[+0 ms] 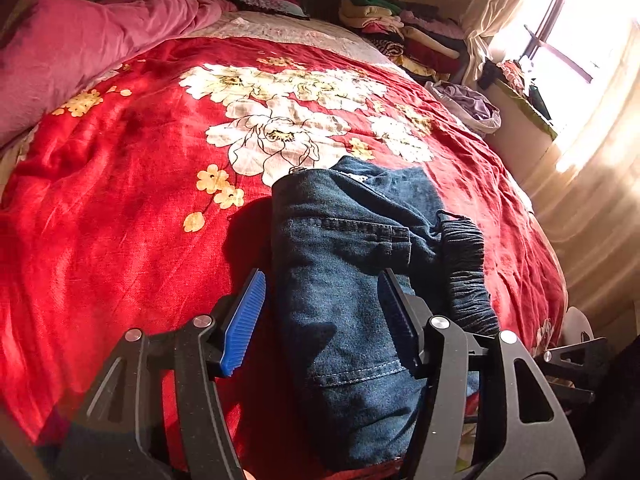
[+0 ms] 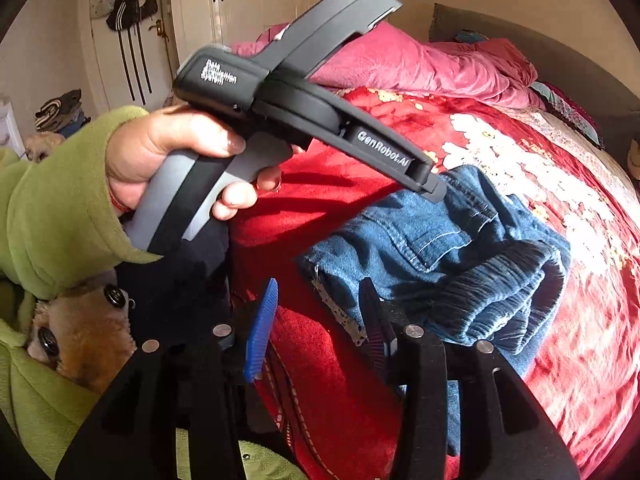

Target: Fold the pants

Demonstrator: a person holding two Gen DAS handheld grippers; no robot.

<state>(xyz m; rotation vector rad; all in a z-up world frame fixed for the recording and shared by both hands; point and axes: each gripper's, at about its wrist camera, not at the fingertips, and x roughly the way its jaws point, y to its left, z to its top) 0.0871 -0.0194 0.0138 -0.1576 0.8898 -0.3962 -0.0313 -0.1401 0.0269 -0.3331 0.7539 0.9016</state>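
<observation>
1. On the bed, over a red floral blanket, lies a pair of dark blue denim pants, folded into a thick bundle near the bed's near edge; a ribbed dark elastic waistband sits on its right side.
2. Left tool: jaws partly open, blue ribbed pads to either side of the bundle's near part and above it; neither pad presses on the cloth. Nothing held.
3. Right tool: jaws partly open over the near-left corner of the pants. The right pad looks close to the frayed denim edge, though contact is hard to judge in shadow. Nothing gripped.
4. Left hand, in a green fleece sleeve, grips the left tool's grey handle, seen from the right wrist view.
5. Pink quilt, bunched at the head of the bed.
6. Stacked folded clothes, far side of the bed, near a bright window.
</observation>
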